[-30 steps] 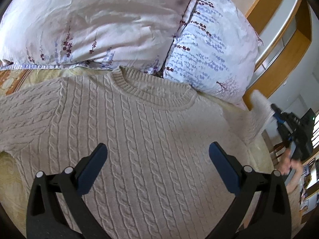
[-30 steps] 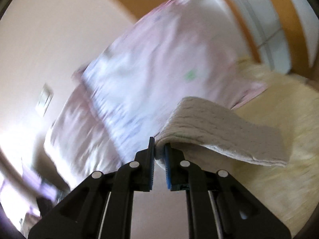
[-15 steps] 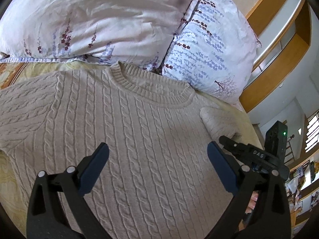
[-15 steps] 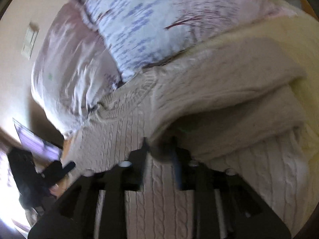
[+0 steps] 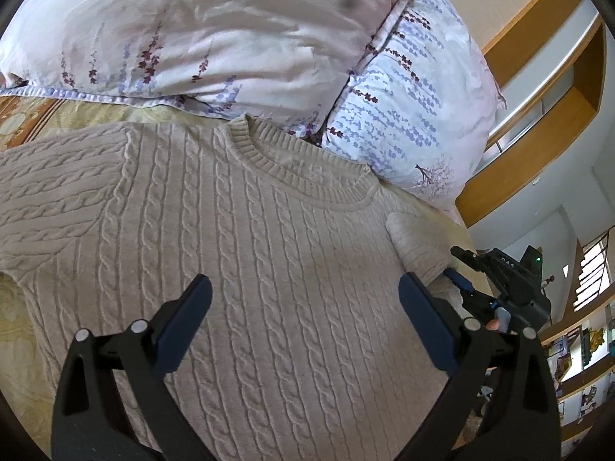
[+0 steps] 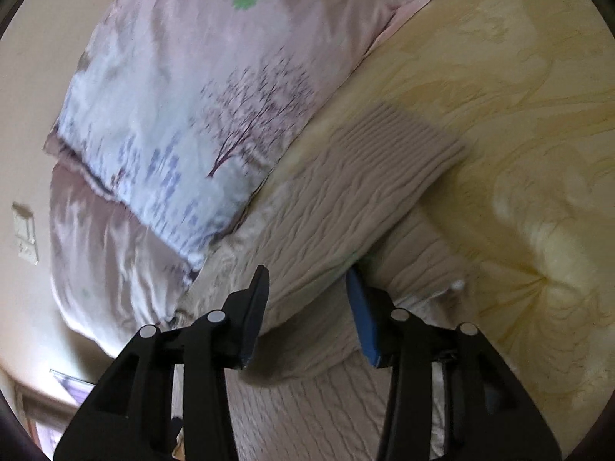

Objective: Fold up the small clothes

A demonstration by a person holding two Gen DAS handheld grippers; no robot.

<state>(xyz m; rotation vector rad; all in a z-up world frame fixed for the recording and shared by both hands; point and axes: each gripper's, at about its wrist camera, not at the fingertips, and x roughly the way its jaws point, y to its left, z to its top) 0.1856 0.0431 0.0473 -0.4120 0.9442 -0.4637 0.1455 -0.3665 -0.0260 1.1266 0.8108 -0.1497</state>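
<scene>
1. Left wrist view shows us a beige cable-knit sweater lying flat, front up, on a yellow bedspread, its ribbed collar toward two floral pillows.
2. We see the left gripper above the chest of the sweater with its jaws spread wide and nothing between them.
3. We see one sleeve stretching out to the left edge of this view, lying flat on the bedspread.
4. At the right side of the sweater we see the other sleeve folded into a short rounded bundle, with the right gripper just beside its end.
5. Right wrist view shows us the right gripper with its jaws apart, though less wide than the left, and the folded sleeve lying between and beyond them.
6. We cannot tell whether the blue pads touch the knit.
7. We see the ribbed cuff at the far end of that sleeve, resting on the bedspread just beside the blue-flowered pillow.
8. This view is somewhat blurred.
</scene>
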